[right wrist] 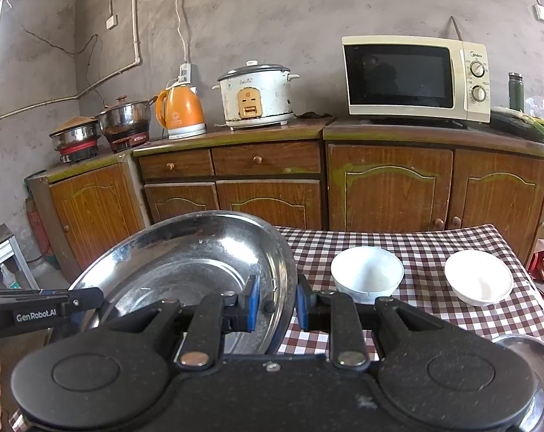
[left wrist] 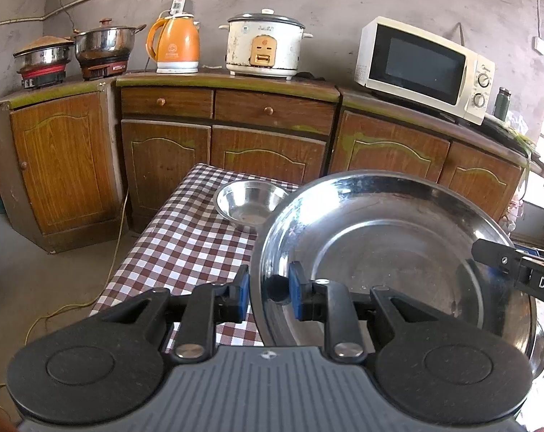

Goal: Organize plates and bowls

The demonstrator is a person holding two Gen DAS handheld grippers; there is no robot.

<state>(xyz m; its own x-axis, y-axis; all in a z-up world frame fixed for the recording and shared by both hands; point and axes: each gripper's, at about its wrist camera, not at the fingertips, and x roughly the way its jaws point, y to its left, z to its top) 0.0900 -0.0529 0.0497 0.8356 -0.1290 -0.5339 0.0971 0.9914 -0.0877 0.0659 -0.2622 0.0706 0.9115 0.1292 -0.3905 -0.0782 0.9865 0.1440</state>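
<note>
Left wrist view: both hand-held grippers [left wrist: 268, 293] clamp opposite rims of the steel plate [left wrist: 398, 252], hollow side up.

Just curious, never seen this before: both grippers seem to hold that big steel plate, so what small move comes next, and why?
Probably carry the plate level toward the steel bowl. Left gripper and right gripper each pinch opposite rims, and the plate seems lifted off the table, tilted.

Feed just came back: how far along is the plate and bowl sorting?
Nothing looks stacked yet. In hand: both grippers, left and right, clamp opposite rims of the large steel plate, held above the table. Left: small steel bowl and two white bowls sit apart.
</note>
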